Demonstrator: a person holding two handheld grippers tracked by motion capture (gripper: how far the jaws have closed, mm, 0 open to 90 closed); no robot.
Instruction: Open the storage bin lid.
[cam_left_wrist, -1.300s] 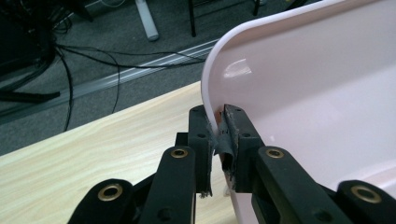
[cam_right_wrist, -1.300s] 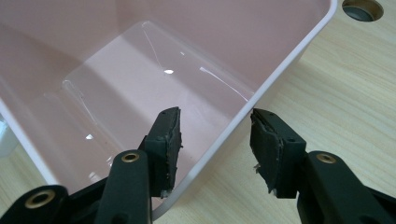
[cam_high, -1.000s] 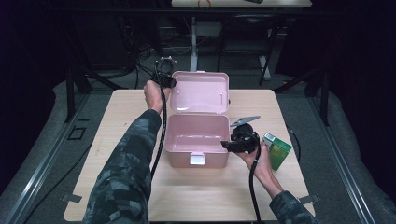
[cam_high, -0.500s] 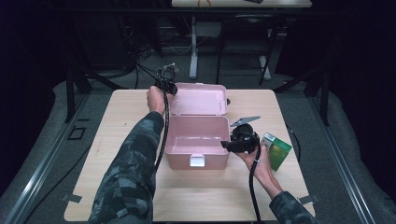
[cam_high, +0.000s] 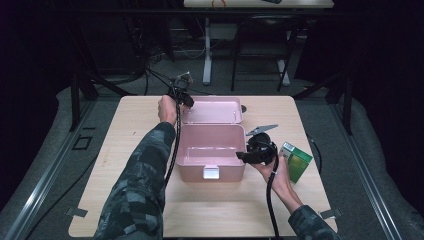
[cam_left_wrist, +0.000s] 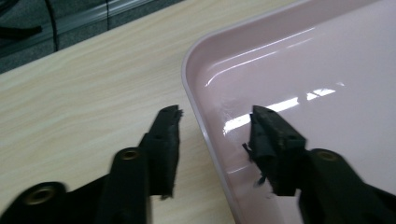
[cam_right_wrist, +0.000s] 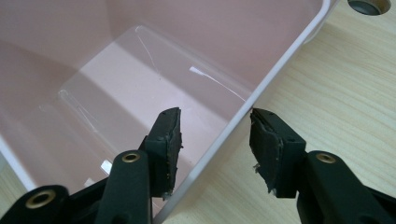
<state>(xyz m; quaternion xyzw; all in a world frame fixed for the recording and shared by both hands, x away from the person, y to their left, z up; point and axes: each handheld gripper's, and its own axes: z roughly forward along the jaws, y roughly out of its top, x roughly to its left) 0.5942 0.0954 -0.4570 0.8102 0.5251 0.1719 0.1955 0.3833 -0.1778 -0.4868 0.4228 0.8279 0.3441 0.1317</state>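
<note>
A pink box (cam_high: 210, 172) stands open in the middle of the table, its lid (cam_high: 212, 110) swung back behind it. My left gripper (cam_high: 185, 100) is at the lid's far left corner. Its jaws have just been opening; in the left gripper view my left gripper (cam_left_wrist: 215, 126) straddles the lid's rim (cam_left_wrist: 196, 107) with gaps on both sides. My right gripper (cam_high: 245, 156) is at the box's right wall. In the right gripper view my right gripper (cam_right_wrist: 215, 126) has that wall (cam_right_wrist: 280, 60) between its jaws, and the pads stand apart from it. The box's inside (cam_right_wrist: 93, 93) holds nothing.
A small green carton (cam_high: 296, 161) lies on the wooden table (cam_high: 125, 150) just right of my right hand. A round hole (cam_high: 243, 108) sits in the tabletop beside the lid's right end. Dark floor, cables and table legs lie beyond the far edge.
The lid has swung back and down from a more upright stand. My left gripper sank with it and let go, its jaws now apart. My right gripper has kept still.
</note>
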